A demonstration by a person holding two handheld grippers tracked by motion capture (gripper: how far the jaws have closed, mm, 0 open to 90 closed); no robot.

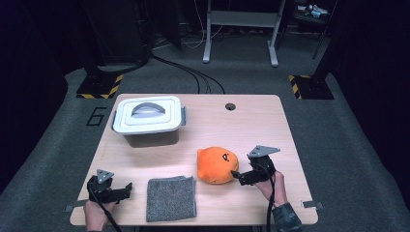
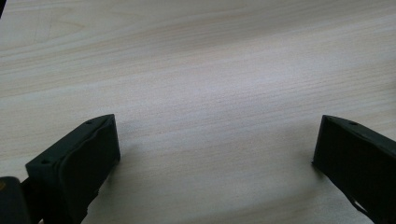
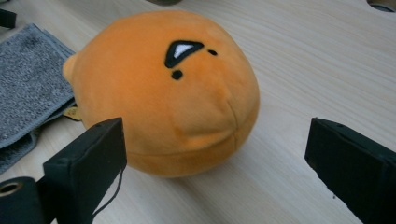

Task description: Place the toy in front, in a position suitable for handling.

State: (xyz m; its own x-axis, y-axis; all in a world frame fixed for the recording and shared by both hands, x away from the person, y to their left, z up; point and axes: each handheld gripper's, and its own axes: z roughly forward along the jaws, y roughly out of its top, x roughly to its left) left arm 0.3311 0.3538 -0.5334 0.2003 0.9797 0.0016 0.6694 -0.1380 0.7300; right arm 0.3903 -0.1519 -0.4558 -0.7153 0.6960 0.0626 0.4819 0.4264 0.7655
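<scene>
Evidently, the orange plush toy (image 1: 217,165) was what the work centred on: it was seen resting on the wooden desk (image 1: 251,125), right of centre, just beside the right edge of a folded grey cloth (image 1: 171,198) and well apart from the lidded white container (image 1: 149,120) set toward the far left. The right gripper (image 1: 238,176) was held low by the person's right hand (image 1: 270,189), its jaws spread wide and aimed at the toy from the toy's right side. In the right gripper view the plush (image 3: 168,93) was framed between the two black jaws, near the left one, though neither jaw could be seen touching it; nothing was pinched. Such a low, level approach was probably chosen so that the soft round body could be taken across its widest part rather than from above, where it would be squashed. The left gripper (image 1: 126,189) was parked near the front left corner of the desk, left of the cloth, its jaws likewise spread over bare wood (image 2: 210,93), as the left gripper view showed. It was judged to be kept there out of the way, ready for the cloth or the container lid later.
</scene>
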